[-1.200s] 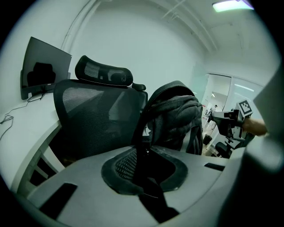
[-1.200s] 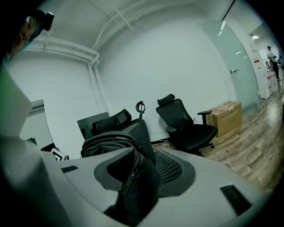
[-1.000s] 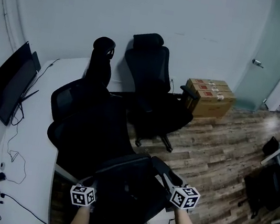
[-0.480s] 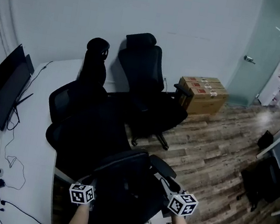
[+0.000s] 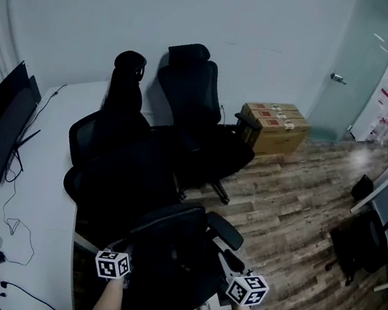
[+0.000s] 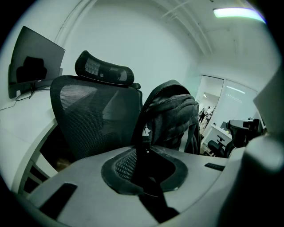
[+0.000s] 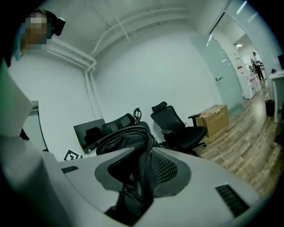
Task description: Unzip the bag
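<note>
**Bag** point(image 6: 173, 113): black backpack, soft and slumped, with a curved zip line over its top. It stands upright just ahead of me, held between both grippers, with a mesh chair point(image 6: 93, 115) behind it.

**Views:** the head view gives the bag point(image 5: 173, 246) only as a dark mass between my marker cubes point(image 5: 114, 265). The gripper views show its zip and folds.

**Right hand-held gripper** point(image 7: 141, 156): jaws about half apart, clamped on a thick fold of the bag's fabric.

**Left hand-held gripper** point(image 6: 148, 150): jaws nearly closed, pinching a thin dark strip of the bag.
</note>
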The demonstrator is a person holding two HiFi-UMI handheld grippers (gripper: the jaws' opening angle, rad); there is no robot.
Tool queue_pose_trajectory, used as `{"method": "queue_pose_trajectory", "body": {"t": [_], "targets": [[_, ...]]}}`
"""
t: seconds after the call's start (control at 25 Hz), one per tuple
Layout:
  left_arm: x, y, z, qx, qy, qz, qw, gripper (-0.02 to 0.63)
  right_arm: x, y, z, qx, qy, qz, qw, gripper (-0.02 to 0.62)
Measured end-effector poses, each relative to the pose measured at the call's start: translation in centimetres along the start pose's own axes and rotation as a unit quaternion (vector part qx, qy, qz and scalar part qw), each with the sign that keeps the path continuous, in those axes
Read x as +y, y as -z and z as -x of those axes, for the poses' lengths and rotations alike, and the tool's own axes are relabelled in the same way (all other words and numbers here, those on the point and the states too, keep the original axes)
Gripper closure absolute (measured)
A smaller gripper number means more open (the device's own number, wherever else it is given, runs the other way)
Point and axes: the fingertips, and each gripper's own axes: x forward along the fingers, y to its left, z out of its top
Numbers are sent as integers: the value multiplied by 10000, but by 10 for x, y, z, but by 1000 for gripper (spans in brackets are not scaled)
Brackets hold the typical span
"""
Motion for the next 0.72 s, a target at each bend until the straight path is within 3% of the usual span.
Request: {"method": "queue_pose_trajectory", "body": {"t": [0.72], "targets": [[1,3,2,-28,56,-13,10000,549,18,9,5,65,-85,207,9997,543]]}}
